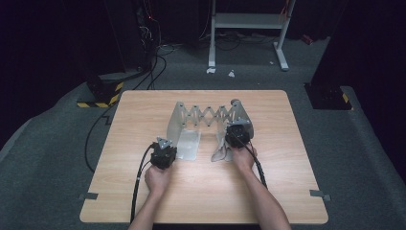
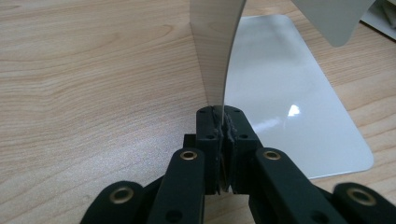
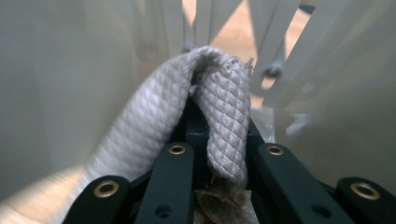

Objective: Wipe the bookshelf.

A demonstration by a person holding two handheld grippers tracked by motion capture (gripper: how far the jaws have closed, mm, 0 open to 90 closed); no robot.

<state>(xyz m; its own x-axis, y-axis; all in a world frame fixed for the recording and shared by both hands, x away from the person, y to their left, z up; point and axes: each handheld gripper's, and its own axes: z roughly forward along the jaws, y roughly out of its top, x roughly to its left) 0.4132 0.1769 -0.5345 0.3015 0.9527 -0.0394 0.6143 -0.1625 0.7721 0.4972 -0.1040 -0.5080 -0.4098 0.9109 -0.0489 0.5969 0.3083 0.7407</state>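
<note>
Left fingers (image 2: pixel 223 135) pinch rack panel (image 2: pixel 215 51) | right fingers (image 3: pixel 219 130) pinch cloth (image 3: pixel 224 102) | scissor rack (image 1: pixel 209 115) close ahead

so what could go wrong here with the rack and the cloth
1. The left gripper pinches only the thin edge of the rack's left end plate; with so little in the jaws, a tug could let it slip out.
2. The right gripper holds a bunched cloth close to the scissor lattice; the fabric might snag on a rivet or crossing bar.
3. The rack looks light, so wiping pressure could slide or fold it on the table.
</note>
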